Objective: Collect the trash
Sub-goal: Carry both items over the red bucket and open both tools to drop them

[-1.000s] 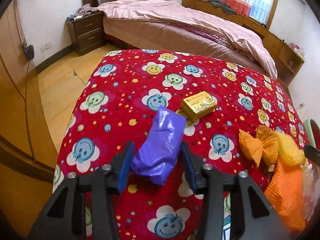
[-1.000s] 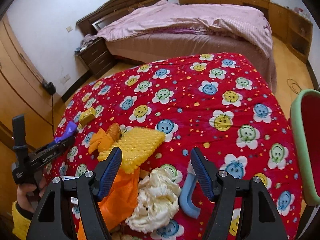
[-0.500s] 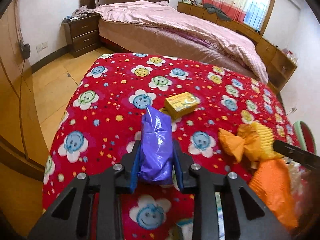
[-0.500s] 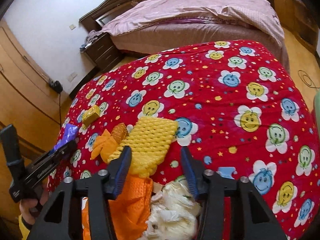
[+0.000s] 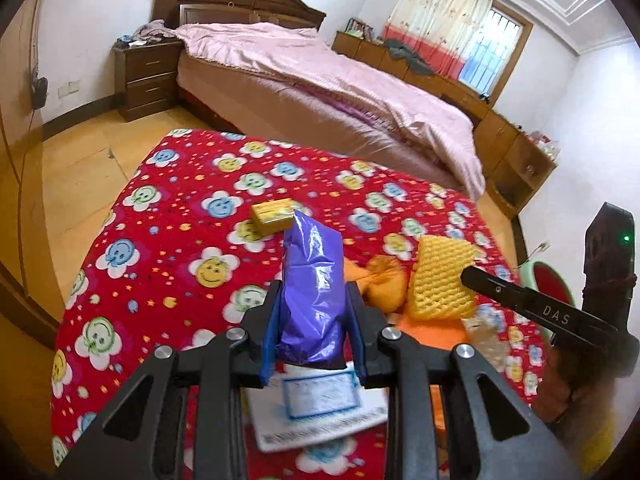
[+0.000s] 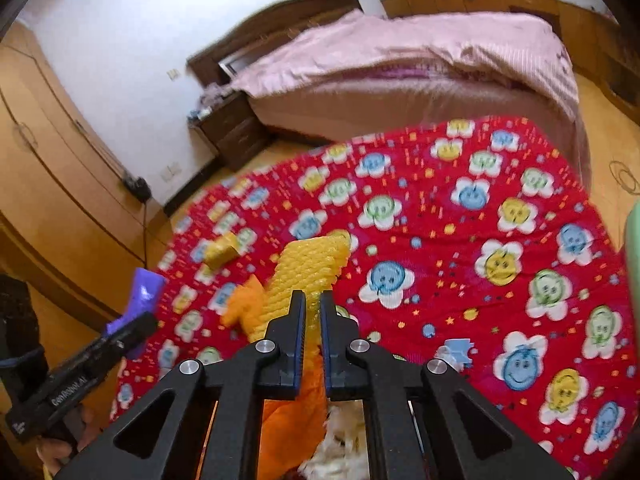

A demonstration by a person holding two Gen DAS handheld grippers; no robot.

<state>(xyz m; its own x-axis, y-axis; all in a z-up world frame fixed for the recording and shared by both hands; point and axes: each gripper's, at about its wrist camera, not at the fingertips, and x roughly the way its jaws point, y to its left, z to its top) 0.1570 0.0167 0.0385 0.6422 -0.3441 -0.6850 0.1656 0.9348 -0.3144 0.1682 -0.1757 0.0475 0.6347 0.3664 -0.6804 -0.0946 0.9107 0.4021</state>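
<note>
The purple bag (image 5: 310, 292) is pinched upright by the left gripper (image 5: 312, 312), seemingly for carrying; at 2 o'clock, the yellow foam net (image 6: 308, 276) is squeezed by the right gripper (image 6: 313, 316).

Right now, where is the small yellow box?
In the left wrist view the yellow box lies on the red tablecloth, just beyond the purple bag held in the left gripper.

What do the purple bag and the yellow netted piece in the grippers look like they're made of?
Crinkled purple bag: thin glossy plastic film, judging by its sharp creases and bright highlights. Yellow netted piece: probably soft foam mesh, given its matte, woven-looking open cells.
</note>
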